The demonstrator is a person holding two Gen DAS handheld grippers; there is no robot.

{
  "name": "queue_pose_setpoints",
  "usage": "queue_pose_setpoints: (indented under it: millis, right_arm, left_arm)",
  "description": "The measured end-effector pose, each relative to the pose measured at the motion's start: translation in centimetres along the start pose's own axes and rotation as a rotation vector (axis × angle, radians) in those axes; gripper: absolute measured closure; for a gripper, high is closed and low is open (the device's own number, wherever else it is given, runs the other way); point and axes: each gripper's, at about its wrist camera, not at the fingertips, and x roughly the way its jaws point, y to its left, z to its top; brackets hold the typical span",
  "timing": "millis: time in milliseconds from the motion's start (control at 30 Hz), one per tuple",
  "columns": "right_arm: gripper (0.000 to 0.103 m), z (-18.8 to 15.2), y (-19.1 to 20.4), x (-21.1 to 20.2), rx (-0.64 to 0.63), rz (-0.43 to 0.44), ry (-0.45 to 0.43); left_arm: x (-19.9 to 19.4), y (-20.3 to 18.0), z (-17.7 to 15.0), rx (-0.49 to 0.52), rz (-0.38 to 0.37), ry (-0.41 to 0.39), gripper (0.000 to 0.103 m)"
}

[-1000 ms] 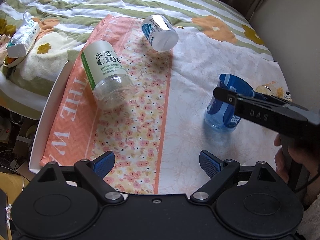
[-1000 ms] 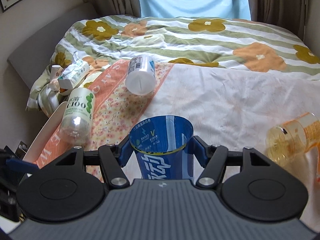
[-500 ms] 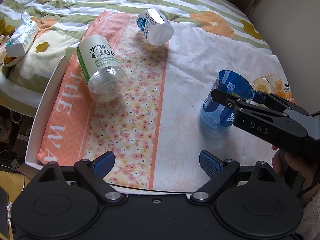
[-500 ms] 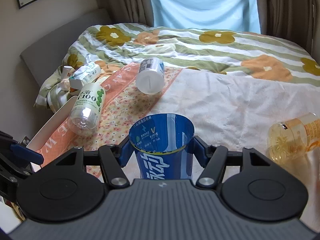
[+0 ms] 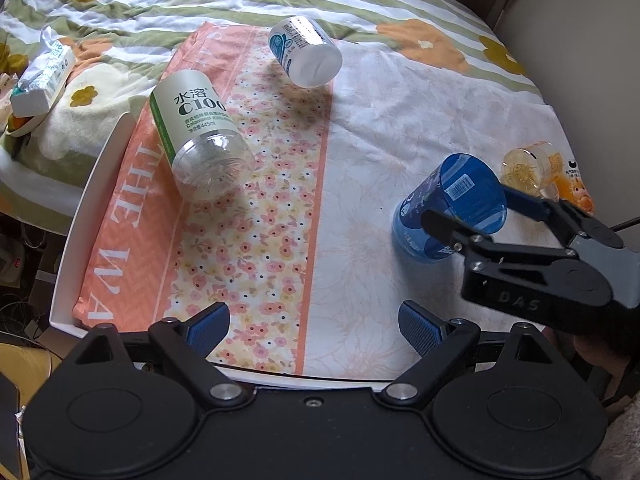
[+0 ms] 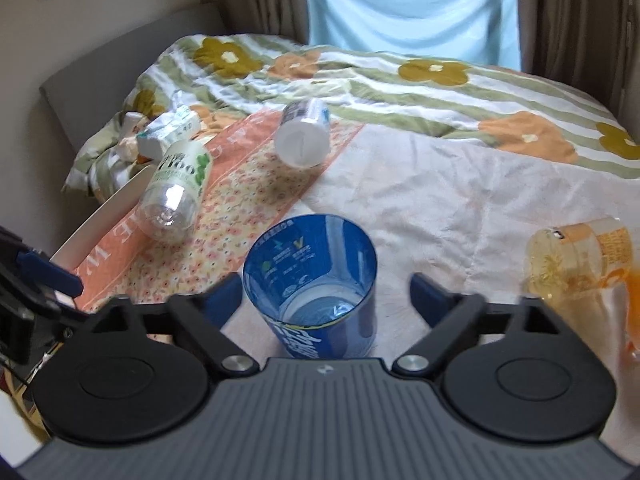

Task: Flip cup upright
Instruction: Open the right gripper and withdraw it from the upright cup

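A blue plastic cup (image 6: 316,304) stands upright, mouth up, on the white cloth; it also shows in the left wrist view (image 5: 448,208). My right gripper (image 6: 324,296) is open, its blue pads on either side of the cup with a gap on the right side. In the left wrist view the right gripper (image 5: 476,216) straddles the cup near its rim. My left gripper (image 5: 312,320) is open and empty, low over the floral cloth, to the left of the cup.
A clear C100 bottle cup (image 5: 200,136) and a white cup (image 5: 306,56) lie on their sides on the floral cloth in a white tray (image 5: 96,184). An orange cup (image 6: 576,256) lies at the right. A tissue pack (image 5: 40,80) lies on the bedspread at left.
My right gripper's jaws have opened off the blue cup, which now stands free. The right gripper has pulled back and risen a little. The left gripper has barely moved.
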Motion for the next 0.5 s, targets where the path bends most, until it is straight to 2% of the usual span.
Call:
queue_pose_setpoints:
  millis: [200, 500]
  right_arm:
    - [0.000, 1.8, -0.2, -2.8, 0.043, -0.022, 0.011]
    - [0.000, 5.2, 0.0, -10.4, 0.116, -0.180, 0.089]
  left_arm:
    - [-1.6, -0.7, 0.0, 0.021, 0.002, -0.038, 0.009]
    - [-6.5, -2.4, 0.3, 0.065, 0.002, -0.179, 0.009]
